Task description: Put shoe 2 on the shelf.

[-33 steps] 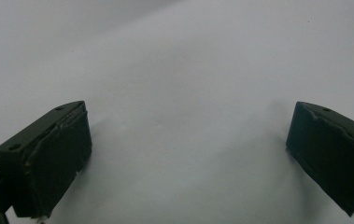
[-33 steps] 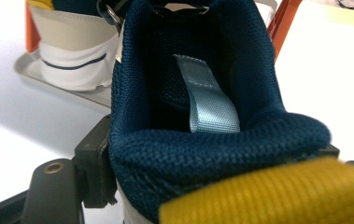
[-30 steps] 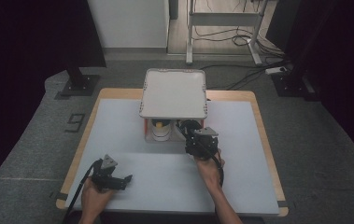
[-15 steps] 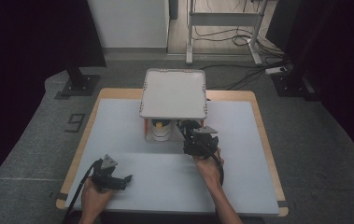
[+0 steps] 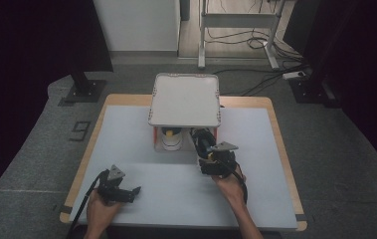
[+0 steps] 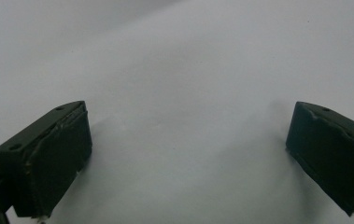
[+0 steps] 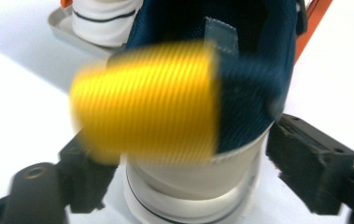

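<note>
The left gripper (image 5: pixel 126 191) rests wide apart on the bare table (image 5: pixel 176 184), while the right gripper (image 7: pixel 184 168), its jaws just eased then closing again, straddles the heel of the navy shoe (image 7: pixel 240 60) without clamping it, so the grasp looks unfinished.

A wide white table top with a light wooden rim (image 5: pixel 275 129) stands on a grey speckled floor (image 5: pixel 345 159). Beyond its far edge a white metal frame (image 5: pixel 235 22) rises beside loose black cables (image 5: pixel 255 84). A black stand foot (image 5: pixel 84 89) rests at the far left.
</note>
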Tool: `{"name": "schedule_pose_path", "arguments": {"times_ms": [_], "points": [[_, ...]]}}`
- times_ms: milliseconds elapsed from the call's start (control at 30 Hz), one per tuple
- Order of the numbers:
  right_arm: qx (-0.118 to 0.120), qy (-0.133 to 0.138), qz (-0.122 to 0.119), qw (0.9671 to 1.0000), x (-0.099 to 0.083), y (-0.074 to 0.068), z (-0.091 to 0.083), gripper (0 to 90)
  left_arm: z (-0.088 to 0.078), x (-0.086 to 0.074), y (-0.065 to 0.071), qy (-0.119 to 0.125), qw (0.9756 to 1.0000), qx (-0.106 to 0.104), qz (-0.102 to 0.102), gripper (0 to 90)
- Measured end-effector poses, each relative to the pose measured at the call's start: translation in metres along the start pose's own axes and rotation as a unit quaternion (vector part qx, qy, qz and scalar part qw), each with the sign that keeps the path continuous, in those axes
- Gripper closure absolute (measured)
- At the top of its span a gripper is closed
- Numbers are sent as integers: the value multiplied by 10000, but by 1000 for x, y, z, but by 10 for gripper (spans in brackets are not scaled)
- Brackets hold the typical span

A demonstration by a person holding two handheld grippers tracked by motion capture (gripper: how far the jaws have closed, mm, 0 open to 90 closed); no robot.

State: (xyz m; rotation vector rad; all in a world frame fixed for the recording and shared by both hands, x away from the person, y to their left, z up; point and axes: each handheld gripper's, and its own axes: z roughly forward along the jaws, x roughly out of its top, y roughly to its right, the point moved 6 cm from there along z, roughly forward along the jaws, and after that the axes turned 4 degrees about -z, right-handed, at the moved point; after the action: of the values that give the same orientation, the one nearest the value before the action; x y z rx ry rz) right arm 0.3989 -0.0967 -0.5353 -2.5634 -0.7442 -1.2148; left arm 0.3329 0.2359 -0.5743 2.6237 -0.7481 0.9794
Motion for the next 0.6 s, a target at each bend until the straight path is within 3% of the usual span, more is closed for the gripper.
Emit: {"name": "schedule_pose_path", "arguments": {"times_ms": [133, 367, 600], "points": [[-32, 71, -2, 10000, -3, -1, -1, 221, 0, 0, 0, -2, 10000, -1, -1, 1], [-78, 228, 116, 9996, 10, -4, -2, 223, 0, 0, 0, 0, 10000, 0, -3, 1], [-102, 266, 266, 9992, 19, -6, 9, 223, 0, 0, 0, -1, 10000, 0, -3, 1]]}}
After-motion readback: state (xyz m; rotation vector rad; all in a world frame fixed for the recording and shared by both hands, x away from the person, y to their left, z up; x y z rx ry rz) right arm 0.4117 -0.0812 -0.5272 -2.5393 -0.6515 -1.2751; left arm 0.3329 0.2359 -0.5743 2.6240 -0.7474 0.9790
